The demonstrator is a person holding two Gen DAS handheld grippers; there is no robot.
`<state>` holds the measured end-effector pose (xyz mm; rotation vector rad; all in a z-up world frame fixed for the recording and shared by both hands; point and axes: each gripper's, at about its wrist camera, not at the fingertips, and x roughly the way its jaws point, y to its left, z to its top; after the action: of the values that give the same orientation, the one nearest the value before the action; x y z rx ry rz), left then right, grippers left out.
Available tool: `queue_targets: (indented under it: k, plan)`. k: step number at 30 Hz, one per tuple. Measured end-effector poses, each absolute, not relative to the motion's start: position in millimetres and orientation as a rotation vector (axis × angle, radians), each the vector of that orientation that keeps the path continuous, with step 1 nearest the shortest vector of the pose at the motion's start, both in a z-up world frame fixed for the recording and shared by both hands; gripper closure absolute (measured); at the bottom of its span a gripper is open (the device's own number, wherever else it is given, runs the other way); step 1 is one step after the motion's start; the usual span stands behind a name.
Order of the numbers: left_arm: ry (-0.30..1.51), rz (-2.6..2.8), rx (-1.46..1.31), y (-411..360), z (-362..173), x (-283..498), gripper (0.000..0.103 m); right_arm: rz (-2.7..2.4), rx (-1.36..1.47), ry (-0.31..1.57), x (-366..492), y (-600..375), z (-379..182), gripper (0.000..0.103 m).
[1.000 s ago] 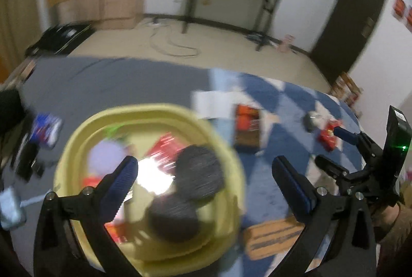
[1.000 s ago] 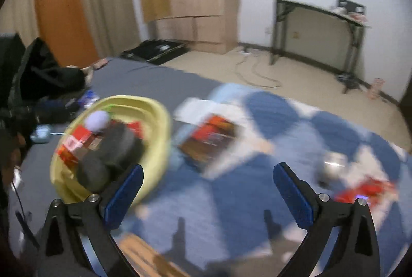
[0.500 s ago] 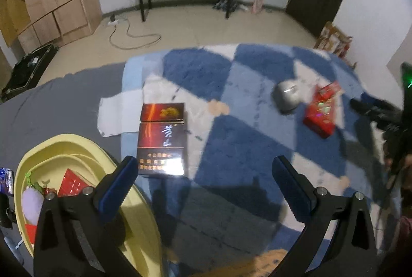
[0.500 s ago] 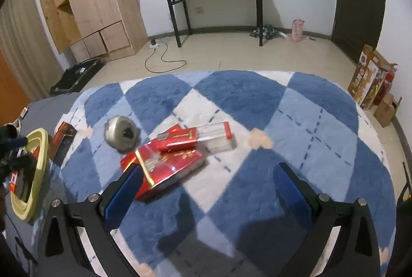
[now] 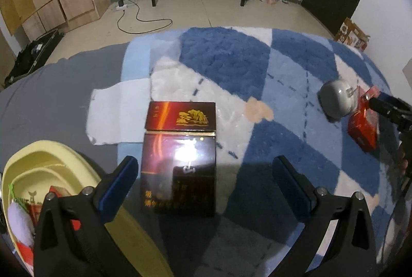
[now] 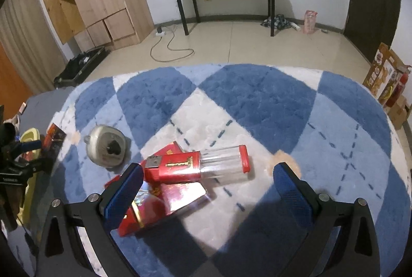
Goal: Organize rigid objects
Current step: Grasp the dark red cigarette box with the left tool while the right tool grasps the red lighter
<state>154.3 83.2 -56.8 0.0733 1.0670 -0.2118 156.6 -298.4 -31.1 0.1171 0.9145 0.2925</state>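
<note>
While both tools hang low over a blue-and-white checked rug (image 6: 257, 101), the left gripper (image 5: 204, 184) is spread wide with nothing between its blue pads, tilted down over a dark maroon box (image 5: 180, 161) that lies flat on the rug just ahead of the fingers. A yellow basin (image 5: 77, 161) sits at the lower left of the left wrist view, touching nothing held, with red packets and a pale round item inside. Across the rug, the right gripper (image 6: 208, 186) is likewise released, its fingers straddling a red tube with a clear section (image 6: 198, 166) that rests on top of a flat red packet (image 6: 164, 202). A grey metal bell (image 6: 106, 149) lies just beside them, to the left.

Half a second earlier the left tool stood farther back and higher, with the maroon box smaller in its view; it has since closed in over the box. The right tool has also advanced, so that the red tube and packet now sit between its fingers rather than ahead of them. One second earlier both views were blurred and swung toward the basin.
</note>
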Motion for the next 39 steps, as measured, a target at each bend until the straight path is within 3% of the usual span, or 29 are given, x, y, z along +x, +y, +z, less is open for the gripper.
queue_targets:
  k: [10,13,15,18,30,39]
  plan:
    - [1.082,-0.211,0.046,78,-68,159,0.001,0.302,0.130,0.913,166,-297,-42,0.000]
    - [1.073,-0.204,0.034,76,-67,158,0.020,0.306,0.175,0.901,168,-302,-42,0.002]
    - [1.067,-0.196,0.041,74,-66,157,0.035,0.309,0.207,0.903,170,-305,-43,0.010]
    - [1.053,-0.200,0.052,71,-65,153,0.046,0.317,0.262,0.912,171,-310,-44,0.019]
    - [0.976,-0.258,-0.002,81,-23,130,0.046,0.303,0.220,0.784,135,-319,-13,0.021]
    - [0.871,-0.195,-0.087,155,57,87,0.046,0.528,-0.045,0.589,71,-224,66,0.021]
